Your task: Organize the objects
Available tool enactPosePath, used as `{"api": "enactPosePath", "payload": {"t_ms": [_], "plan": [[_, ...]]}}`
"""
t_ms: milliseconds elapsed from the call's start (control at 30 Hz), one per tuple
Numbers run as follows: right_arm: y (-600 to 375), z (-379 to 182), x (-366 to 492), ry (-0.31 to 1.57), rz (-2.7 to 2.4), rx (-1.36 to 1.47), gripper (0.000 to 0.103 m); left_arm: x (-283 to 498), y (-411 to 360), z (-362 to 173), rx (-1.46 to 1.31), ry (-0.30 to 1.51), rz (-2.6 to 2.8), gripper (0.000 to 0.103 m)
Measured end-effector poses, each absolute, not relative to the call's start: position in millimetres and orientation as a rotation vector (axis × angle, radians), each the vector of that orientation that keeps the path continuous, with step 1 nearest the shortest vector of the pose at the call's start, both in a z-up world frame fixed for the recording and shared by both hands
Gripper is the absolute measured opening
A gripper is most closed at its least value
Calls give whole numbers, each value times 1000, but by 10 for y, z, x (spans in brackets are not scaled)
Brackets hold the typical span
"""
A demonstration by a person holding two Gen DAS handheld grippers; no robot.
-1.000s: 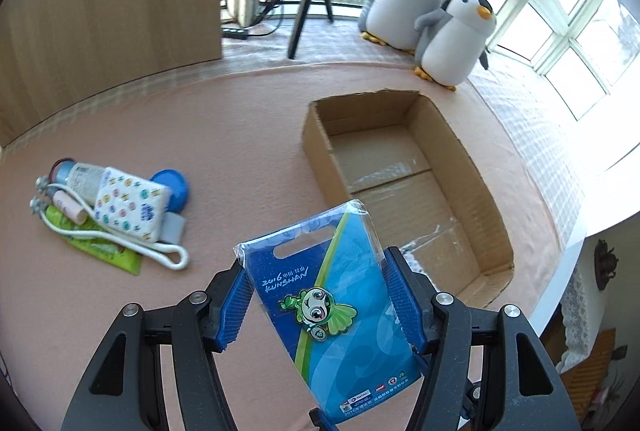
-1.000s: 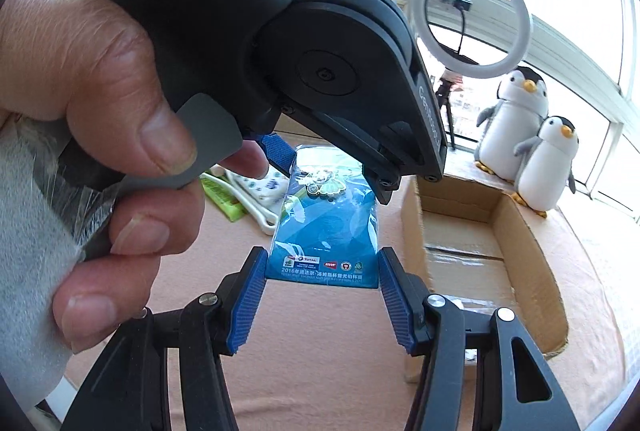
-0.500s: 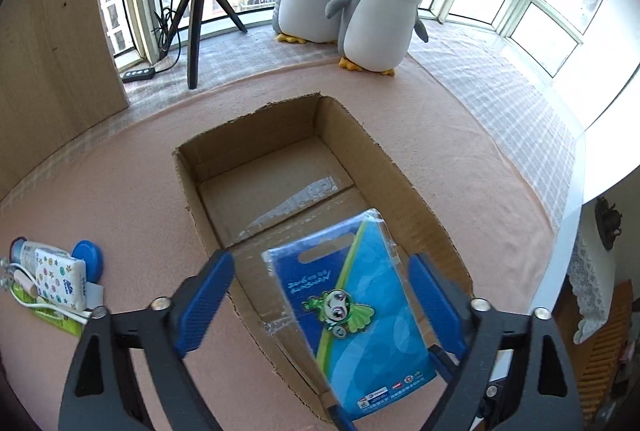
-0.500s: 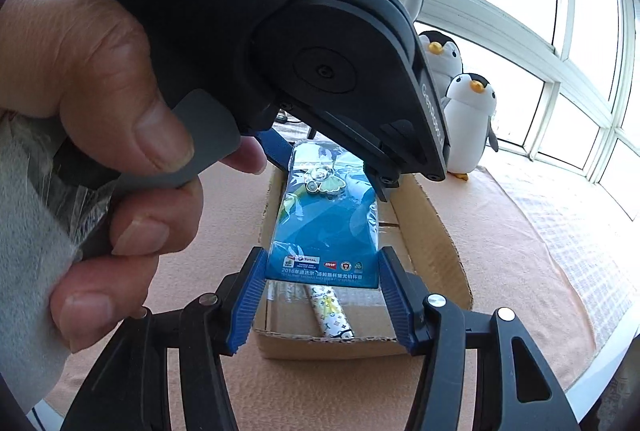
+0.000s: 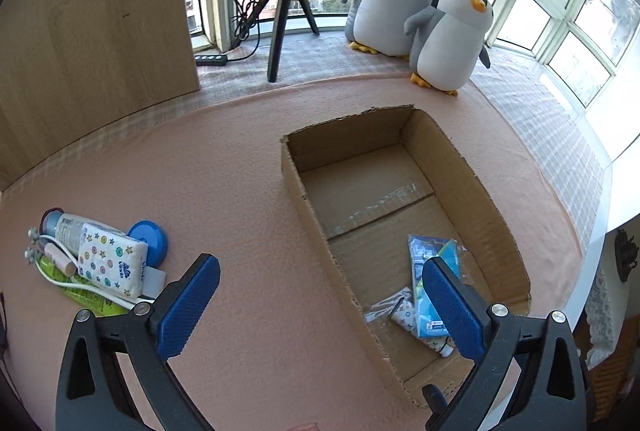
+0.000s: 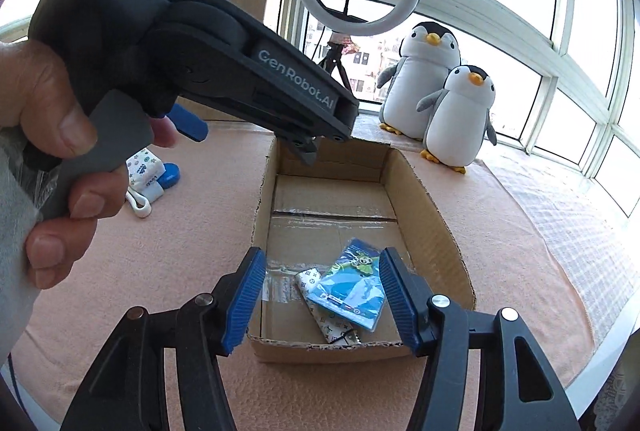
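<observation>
A blue packet (image 5: 424,255) with a green cartoon figure lies flat in the near end of the open cardboard box (image 5: 308,207), partly on a white patterned tube (image 5: 404,315). My left gripper (image 5: 320,267) hangs above the box's left wall, open wide and holding nothing. In the right wrist view a hand (image 6: 60,111) holds that gripper high over the table. My right gripper (image 6: 323,259) stands open over the box's near wall (image 6: 328,349), with the packet (image 6: 352,287) and tube (image 6: 332,323) lying free below it.
A pile at the left holds a tissue pack (image 5: 112,263), a blue lid (image 5: 148,239), a bottle (image 5: 68,227), a green packet (image 5: 80,295) and a white cable (image 5: 100,295). Two plush penguins (image 5: 440,35), a ring-light tripod (image 5: 280,27) and a wooden panel (image 5: 100,31) stand behind. The table edge (image 5: 600,215) runs at the right.
My left gripper opened wide and let go of the blue packet, which dropped flat into the box. The left gripper then pulled back up and leftward. The right gripper stayed near the box's front.
</observation>
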State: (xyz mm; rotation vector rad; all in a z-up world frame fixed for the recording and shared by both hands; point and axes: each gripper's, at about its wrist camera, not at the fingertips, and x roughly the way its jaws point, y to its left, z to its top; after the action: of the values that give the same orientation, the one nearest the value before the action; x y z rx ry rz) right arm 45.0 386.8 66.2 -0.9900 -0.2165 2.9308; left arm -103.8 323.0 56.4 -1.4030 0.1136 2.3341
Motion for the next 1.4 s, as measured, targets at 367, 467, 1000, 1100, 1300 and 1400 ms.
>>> {"api": "enactPosePath", "payload": {"t_ms": [367,467,1000,1100,1300,1400], "plan": [[3030,488,127,-296,3104,-1171,59,-976,1527,486,-1522,-103,2542,103],[2744,278,-58,-331,3132,-1339,61,-851,918,428,-1564,-195,2613,103],[2129,-161,-946,-443,3171,-1645,26,195,-995,36,-1741,-617,2765,103],[1988,-174,-854,-491,3187,-1670,22,242,-1020,29,-1736,-634,2768,103],[1637,-198,-168,-574,3250,-1704,20,205,-971,-51,-1739,-662,2743,103],[1520,-205,213,-580,3273,-1726,20,180,-932,-144,-1747,-679,2721,103]]}}
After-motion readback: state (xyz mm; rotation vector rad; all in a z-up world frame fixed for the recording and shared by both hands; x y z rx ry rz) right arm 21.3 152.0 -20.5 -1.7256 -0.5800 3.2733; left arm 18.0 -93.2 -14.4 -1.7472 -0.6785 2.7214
